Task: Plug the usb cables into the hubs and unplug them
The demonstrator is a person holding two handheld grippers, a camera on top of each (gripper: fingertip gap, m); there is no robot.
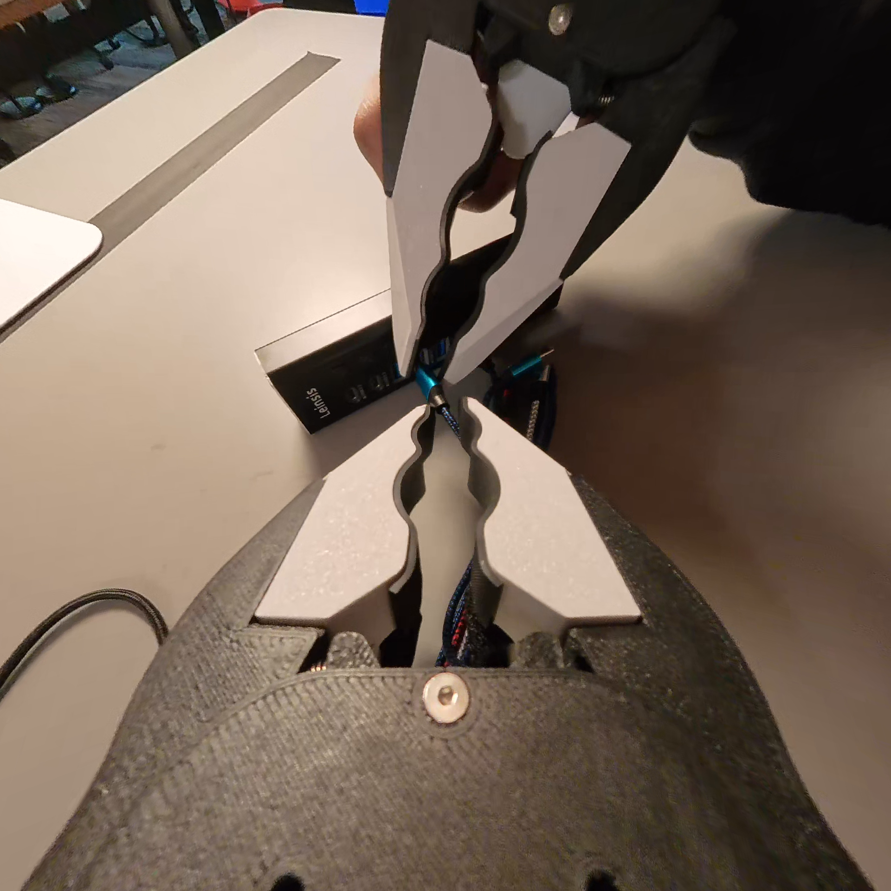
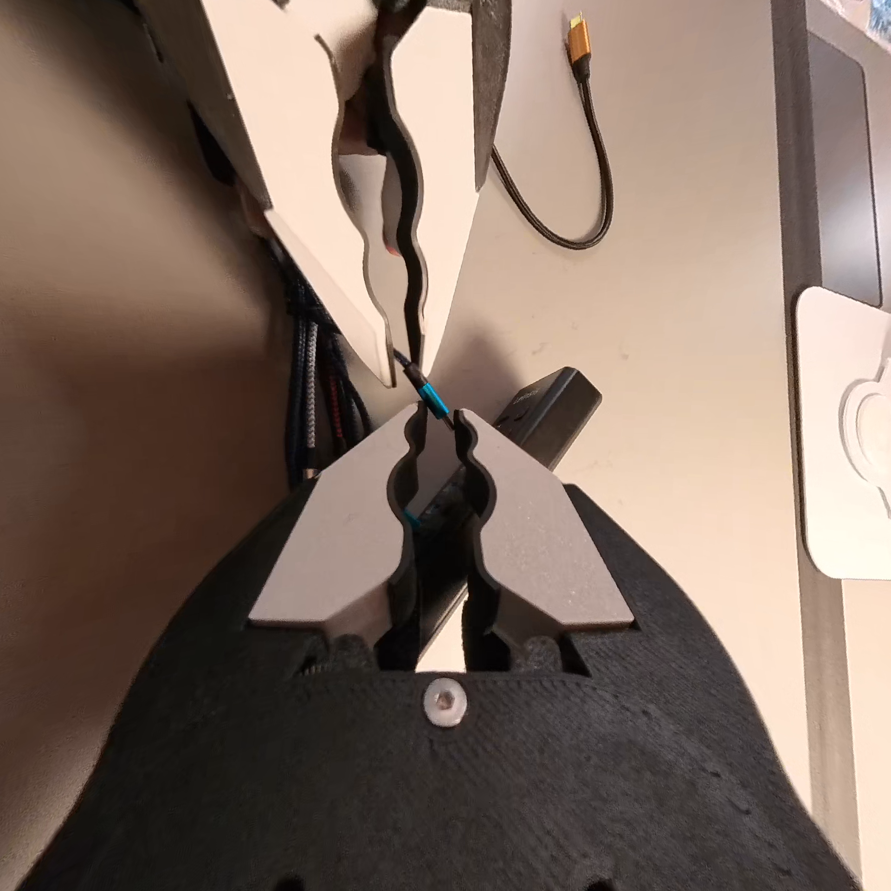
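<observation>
Right tongs [image 1: 430, 373] over blue plug [image 1: 426, 383], grip unclear

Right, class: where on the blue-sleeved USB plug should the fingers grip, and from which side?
Probably the rigid blue sleeve, not the braided cable behind it. Come from above, one finger on each long side, because its tip points at the black hub and the cable trails the opposite way.

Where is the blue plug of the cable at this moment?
The blue plug lies mid-frame in both wrist views, between the two grippers' tips, just in front of the black hub on the table.
</observation>
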